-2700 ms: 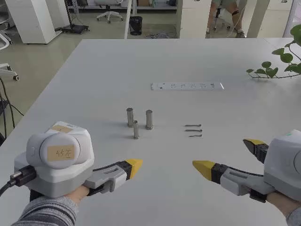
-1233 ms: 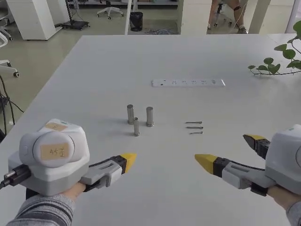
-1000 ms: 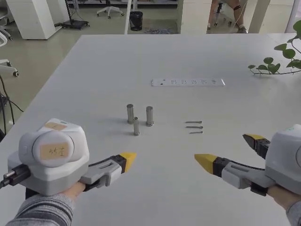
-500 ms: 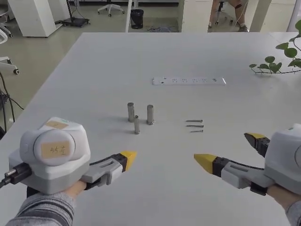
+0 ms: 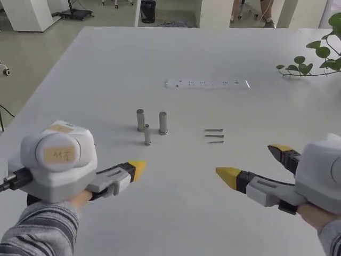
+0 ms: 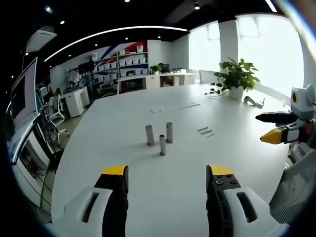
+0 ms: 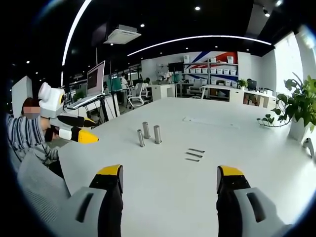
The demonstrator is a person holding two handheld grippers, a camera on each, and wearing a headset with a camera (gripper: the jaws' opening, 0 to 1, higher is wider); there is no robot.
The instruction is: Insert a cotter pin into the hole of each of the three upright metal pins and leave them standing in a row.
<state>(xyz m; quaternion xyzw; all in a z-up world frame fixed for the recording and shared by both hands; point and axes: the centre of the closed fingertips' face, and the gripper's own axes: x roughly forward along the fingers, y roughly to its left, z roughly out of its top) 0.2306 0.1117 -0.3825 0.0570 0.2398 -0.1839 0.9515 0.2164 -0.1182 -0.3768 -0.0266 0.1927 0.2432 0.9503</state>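
Opening layout of the pin-fitting task, head view with both gripper views. Three cotter pins (image 5: 214, 136) flat on the white table (image 5: 96, 80), parallel, ranked one behind the other, long axes running left to right across the bench and so crosswise to a straight reach from the near edge. To their left, across a clear gap, three upright metal pins (image 5: 162, 122) in a tight triangle rather than a row: two at the back, one in front between them, none touching. No cotter pin through any hole, so far as can be told at this size. Nearer the cotter pins, the right gripper (image 5: 252, 161), with the pins forward of its tips and slightly left. Nearer the metal pins, the left gripper (image 6: 167, 173), with the cluster ahead and a little right. Both well short of the parts, over the near part of the table. Jaws of each spread wide, yellow tips far apart, nothing held and nothing touched. Judged next: right gripper forward to the nearest cotter pin, jaws closing across the thin shank in a low, fine pinch. Beyond the parts, a power strip (image 5: 206, 84).
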